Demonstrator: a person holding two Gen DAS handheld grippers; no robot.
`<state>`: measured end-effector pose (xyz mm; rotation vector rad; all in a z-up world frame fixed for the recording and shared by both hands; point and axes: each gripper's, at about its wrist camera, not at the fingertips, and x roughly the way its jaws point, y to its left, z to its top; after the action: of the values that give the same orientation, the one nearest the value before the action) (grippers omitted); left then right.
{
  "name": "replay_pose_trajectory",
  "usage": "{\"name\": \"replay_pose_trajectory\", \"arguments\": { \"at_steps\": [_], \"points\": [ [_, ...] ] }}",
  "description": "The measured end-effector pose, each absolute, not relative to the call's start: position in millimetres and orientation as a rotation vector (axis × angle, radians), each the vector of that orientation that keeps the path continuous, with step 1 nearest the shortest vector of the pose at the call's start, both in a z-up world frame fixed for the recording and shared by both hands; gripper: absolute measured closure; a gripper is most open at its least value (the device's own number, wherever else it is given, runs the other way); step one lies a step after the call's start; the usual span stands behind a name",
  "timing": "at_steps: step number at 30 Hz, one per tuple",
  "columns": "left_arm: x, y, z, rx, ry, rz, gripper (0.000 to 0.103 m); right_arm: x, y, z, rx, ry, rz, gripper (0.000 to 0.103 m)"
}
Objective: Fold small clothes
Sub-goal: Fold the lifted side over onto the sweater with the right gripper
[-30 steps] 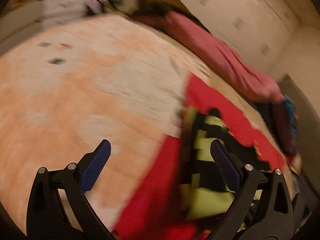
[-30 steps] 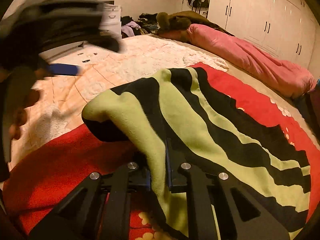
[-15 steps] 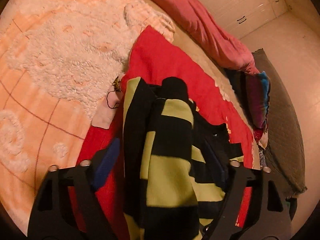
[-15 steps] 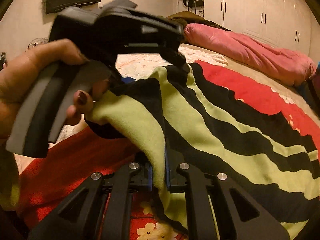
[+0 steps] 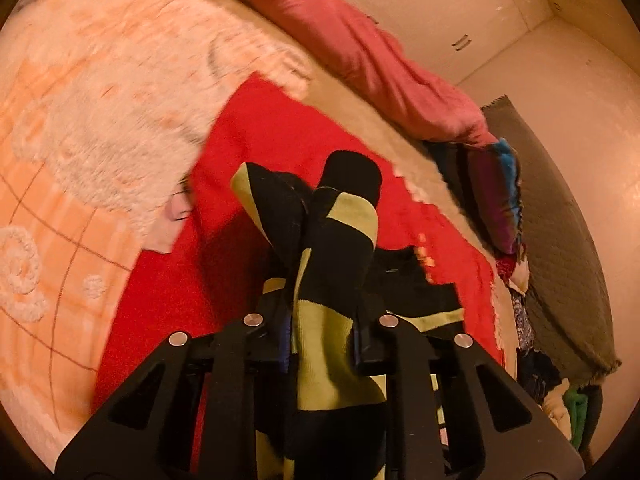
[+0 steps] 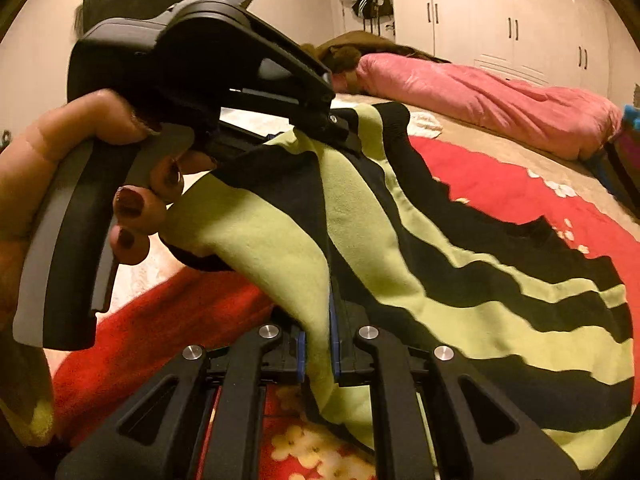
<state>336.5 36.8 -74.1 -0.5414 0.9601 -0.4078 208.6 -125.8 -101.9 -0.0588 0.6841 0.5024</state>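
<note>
A small garment with black and lime-green stripes (image 5: 340, 240) lies partly lifted over a red blanket (image 5: 260, 140) on the bed. My left gripper (image 5: 322, 340) is closing, and a bunched fold of the striped cloth fills the gap between its pads. In the right wrist view the same garment (image 6: 440, 280) drapes from both tools. My right gripper (image 6: 318, 348) is shut on a green edge of it, low and near. The left gripper (image 6: 340, 132), held by a person's hand (image 6: 48, 160), bites the garment's upper edge further back.
A peach and white fluffy blanket (image 5: 80, 100) covers the bed's left part. A rolled pink duvet (image 6: 480, 96) lies along the far side, with white wardrobes (image 6: 500, 20) behind it. Piled clothes (image 5: 496, 196) and a grey mat (image 5: 560, 240) sit off the bed's right edge.
My left gripper swung from over the peach blanket to the striped garment and closed on a fold of it. My right gripper kept its grip and rose slightly.
</note>
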Motion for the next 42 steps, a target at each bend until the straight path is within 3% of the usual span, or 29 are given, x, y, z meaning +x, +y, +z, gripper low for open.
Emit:
{"name": "replay_pose_trajectory", "arguments": {
  "at_steps": [9,16,18,20,24,26,38,41,42],
  "points": [
    [317.1,-53.0,-15.6,-0.468,0.927,-0.501,0.09,178.2,-209.6,-60.8,0.091,0.612,0.433,0.096],
    [305.5,-136.6,-17.1,-0.421,0.98,-0.563,0.089,156.8,-276.3,-64.4,0.196,0.636,0.346,0.096],
    [299.5,-154.6,-23.4,-0.426,0.999,-0.586,0.083,151.5,-294.7,-77.0,0.244,0.684,0.323,0.096],
    [291.2,-166.5,-29.2,-0.473,1.009,-0.634,0.066,148.4,-312.6,-93.6,0.332,0.743,0.298,0.096],
    [274.9,-162.7,-26.7,-0.477,0.967,-0.618,0.064,144.2,-344.1,-116.5,0.501,0.802,0.266,0.096],
    [263.7,-149.3,-27.8,-0.421,0.926,-0.533,0.058,141.4,-352.2,-124.0,0.561,0.813,0.277,0.096],
    [213.1,-84.8,-73.4,-0.219,0.851,-0.22,0.044,133.5,-350.3,-115.8,0.518,0.811,0.303,0.091],
    [209.9,-85.9,-74.6,-0.154,0.837,-0.205,0.038,130.9,-355.1,-112.0,0.508,0.813,0.293,0.087],
    [208.6,-86.1,-74.5,-0.134,0.83,-0.204,0.037,129.2,-356.2,-109.1,0.487,0.811,0.279,0.08]
  ]
}}
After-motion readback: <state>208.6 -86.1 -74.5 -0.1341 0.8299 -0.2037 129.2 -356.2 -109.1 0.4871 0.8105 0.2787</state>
